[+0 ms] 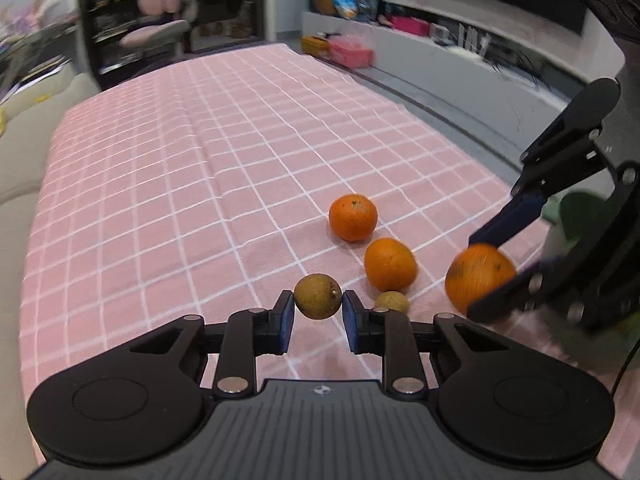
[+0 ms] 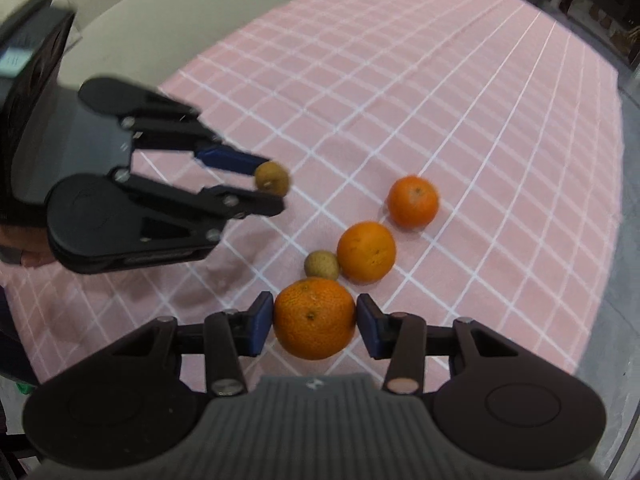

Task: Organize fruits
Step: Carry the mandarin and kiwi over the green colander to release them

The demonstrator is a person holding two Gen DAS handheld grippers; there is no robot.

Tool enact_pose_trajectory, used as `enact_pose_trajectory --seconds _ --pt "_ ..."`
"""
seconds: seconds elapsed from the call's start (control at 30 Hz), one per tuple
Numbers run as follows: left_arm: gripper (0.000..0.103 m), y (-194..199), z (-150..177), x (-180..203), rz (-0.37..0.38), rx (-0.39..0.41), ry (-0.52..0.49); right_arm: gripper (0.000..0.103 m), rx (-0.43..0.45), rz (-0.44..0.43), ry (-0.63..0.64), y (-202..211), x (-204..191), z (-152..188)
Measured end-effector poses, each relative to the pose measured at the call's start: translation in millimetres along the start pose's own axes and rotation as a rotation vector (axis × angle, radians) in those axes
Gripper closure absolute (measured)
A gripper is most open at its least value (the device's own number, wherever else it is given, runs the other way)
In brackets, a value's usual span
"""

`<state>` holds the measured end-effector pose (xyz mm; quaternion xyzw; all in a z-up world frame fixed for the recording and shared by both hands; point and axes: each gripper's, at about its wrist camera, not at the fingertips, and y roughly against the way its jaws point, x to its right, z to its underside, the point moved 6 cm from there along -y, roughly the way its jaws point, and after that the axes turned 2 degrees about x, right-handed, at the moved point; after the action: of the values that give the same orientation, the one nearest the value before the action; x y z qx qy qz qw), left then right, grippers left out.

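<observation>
The left claw (image 1: pixel 318 312) is pinching a longan (image 1: pixel 318 296); the right claw (image 2: pixel 315 326) is pinching an orange (image 2: pixel 314 318). Two oranges (image 2: pixel 413 201) (image 2: pixel 366 251) and another longan (image 2: pixel 321 265) are lying close together on the worktop (image 2: pixel 440 80).

No word, number or brand name can be read in either view. The only sign is a small round emblem (image 1: pixel 322 390), a circle crossed by lines, on the ribbed grey housing (image 1: pixel 320 424) of the left gripper. The same place on the ribbed grey housing (image 2: pixel 316 420) of the right gripper has a small pale mark (image 2: pixel 315 384), perhaps the same emblem, but it is too blurred to tell. The colourful packets (image 1: pixel 348 5) on the far grey shelf are too small to read.
</observation>
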<state>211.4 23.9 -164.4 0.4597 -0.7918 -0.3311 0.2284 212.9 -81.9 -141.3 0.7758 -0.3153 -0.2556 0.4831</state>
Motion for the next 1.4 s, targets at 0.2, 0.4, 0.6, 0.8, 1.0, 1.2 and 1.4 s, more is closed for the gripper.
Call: enact_pose_trajectory --seconds 0.2,0.4,0.6,0.8,1.0,1.2,1.4 --pt "0.074 54.4 3.0 39.4 0.014 0.044 0.031 0.061 0.078 0.013 -0.039 64.3 -5.2 23.5" --pt "0.074 81.7 8.3 95.8 0.047 0.054 -0.011 0.060 0.094 0.030 -0.083 109.7 -9.4 82.1" --pt "0.074 90.0 9.4 151.8 0.091 0.047 -0.079 0.060 0.108 0.047 -0.138 141.4 -0.3 136.7" --pt "0.074 72.0 1.7 197.4 0.116 -0.009 -0.269 0.060 0.124 0.063 -0.180 146.4 17.5 163.6" --pt "0.074 35.6 0.5 226.4 0.119 -0.084 -0.436 0.060 0.119 0.078 -0.200 132.5 37.9 174.4" --pt "0.074 3.4 7.8 236.2 0.138 -0.172 -0.514 0.060 0.125 0.019 -0.238 111.1 53.3 165.7" --pt "0.074 -30.2 25.7 237.5 0.159 -0.290 -0.614 0.060 0.105 -0.022 0.049 80.9 34.5 159.3"
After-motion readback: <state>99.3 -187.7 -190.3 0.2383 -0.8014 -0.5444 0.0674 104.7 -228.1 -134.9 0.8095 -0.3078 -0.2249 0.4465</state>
